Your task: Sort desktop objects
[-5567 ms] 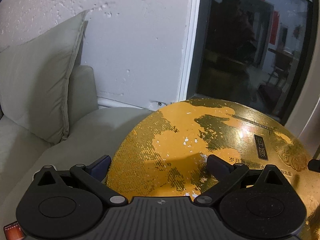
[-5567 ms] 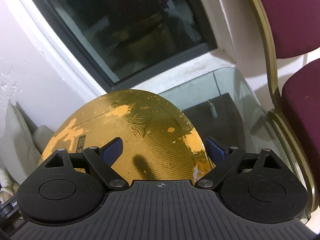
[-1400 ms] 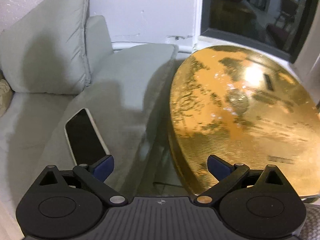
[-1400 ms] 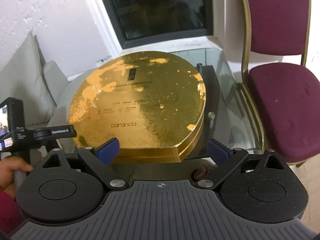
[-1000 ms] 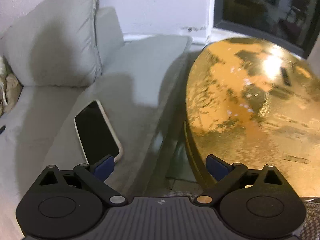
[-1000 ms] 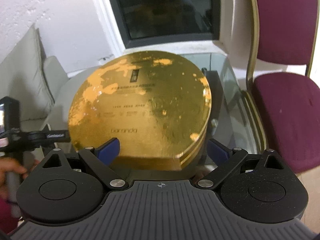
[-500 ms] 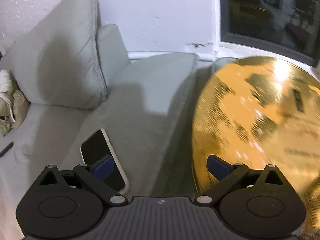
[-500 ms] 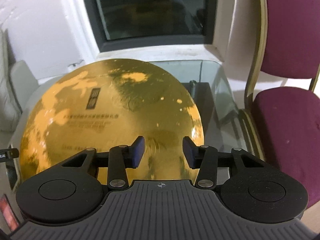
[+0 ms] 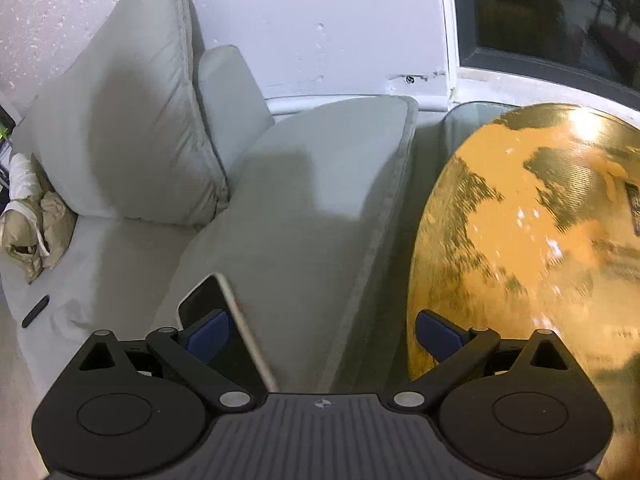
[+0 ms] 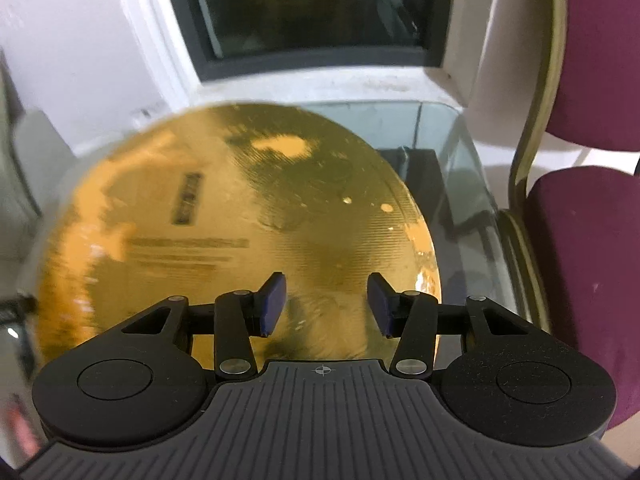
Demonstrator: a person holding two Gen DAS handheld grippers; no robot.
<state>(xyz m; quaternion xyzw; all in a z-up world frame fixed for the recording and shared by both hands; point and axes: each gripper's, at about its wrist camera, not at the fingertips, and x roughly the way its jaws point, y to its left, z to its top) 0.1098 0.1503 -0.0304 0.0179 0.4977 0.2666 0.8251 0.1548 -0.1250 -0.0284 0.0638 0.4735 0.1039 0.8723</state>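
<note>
A large round gold box (image 10: 240,232) lies flat on the glass table (image 10: 460,168); it also fills the right of the left wrist view as the gold box (image 9: 528,240). My right gripper (image 10: 327,304) hovers over the box's near edge, its jaws partly closed with a gap and nothing between them. My left gripper (image 9: 320,332) is wide open above the grey sofa arm (image 9: 320,200), left of the box. A dark phone (image 9: 216,320) rests on that arm, right at the left fingertip.
Grey sofa cushions (image 9: 120,132) lie to the left, with a crumpled beige cloth (image 9: 28,236) and a small dark object (image 9: 35,311) on the seat. A maroon chair (image 10: 580,260) stands right of the table. A dark window (image 10: 312,4) sits behind.
Both grippers let go of the gold box, which now lies on the table. The left gripper swung left over the sofa arm toward the phone. The right jaws narrowed from wide open.
</note>
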